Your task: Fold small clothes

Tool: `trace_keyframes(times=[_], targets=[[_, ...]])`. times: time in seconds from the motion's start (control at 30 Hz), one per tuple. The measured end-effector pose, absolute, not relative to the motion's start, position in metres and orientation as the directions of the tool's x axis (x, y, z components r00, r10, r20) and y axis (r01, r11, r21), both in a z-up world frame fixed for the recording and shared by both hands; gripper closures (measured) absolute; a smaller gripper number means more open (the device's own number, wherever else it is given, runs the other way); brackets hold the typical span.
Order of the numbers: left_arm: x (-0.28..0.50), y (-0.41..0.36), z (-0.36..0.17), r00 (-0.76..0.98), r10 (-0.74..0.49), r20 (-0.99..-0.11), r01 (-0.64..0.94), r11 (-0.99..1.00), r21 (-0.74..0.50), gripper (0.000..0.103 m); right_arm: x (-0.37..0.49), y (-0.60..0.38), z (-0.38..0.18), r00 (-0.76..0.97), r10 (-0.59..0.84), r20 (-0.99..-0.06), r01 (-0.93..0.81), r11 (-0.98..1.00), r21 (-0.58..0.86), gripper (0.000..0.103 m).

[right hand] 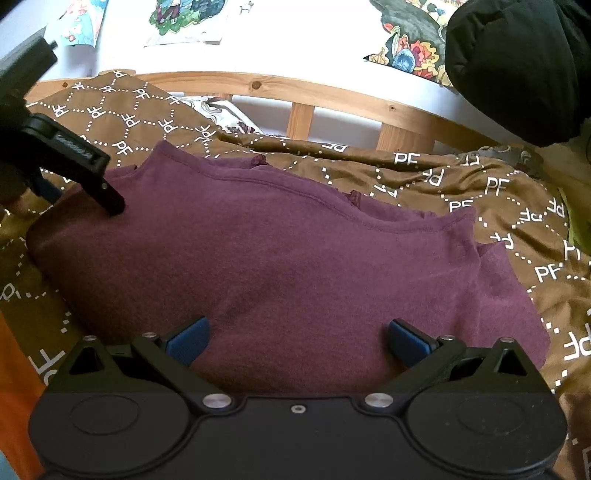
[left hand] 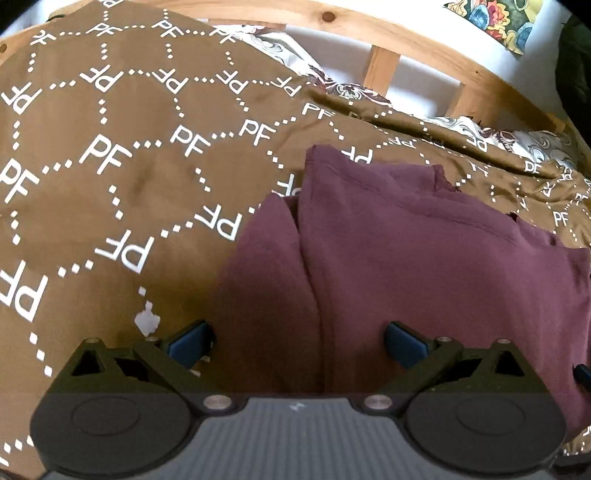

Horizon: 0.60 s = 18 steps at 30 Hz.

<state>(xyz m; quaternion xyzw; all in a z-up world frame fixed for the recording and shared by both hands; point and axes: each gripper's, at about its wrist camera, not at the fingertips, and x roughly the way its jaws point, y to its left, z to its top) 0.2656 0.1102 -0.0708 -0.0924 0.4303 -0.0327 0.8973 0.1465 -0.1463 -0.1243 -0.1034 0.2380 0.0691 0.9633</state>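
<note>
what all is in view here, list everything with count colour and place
shirt: one, maroon, partly folded, lying on the bedspread
bedspread: one, brown with white PF letters and dotted lines, covering the bed
patterned sheet: one, white with dark swirls, showing near the headboard
headboard: one, light wood with slats, behind the bed
pictures: several, colourful, on the white wall
black bundle: one, top right
left tool: open, over the shirt's left side
right tool: open, over the shirt's near edge

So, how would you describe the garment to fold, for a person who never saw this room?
Find the wooden bed frame and the brown bedspread printed with white "PF" letters. On it lies the plain maroon garment, the only unpatterned cloth there.
</note>
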Motion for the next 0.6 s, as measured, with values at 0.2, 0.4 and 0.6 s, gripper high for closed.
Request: trace_keyframes(times=[0.2,0.4,0.6], targets=[[0.2667,0.1057,-0.0712,0.625,-0.116,-0.772,-0.012,0.987,-0.158,0.001,0.1485,-0.1501,-0.1242,0.871,0.097,-0.481,-0.187,0.972,-0.142,0.001],[0.2666,0.1057,-0.0686,0.616,-0.114,-0.779,-0.018,0.987,-0.159,0.001,0.1482,-0.1502,-0.1242,0.871,0.098,-0.481,-0.187,0.972,-0.14,0.001],[0.2672,0.1092,-0.0681,0.615,-0.129,-0.778,-0.008,0.985,-0.17,0.001,0.1484,-0.1502,-0.1244,0.871,0.098,-0.482,-0.187,0.972,-0.14,0.001]])
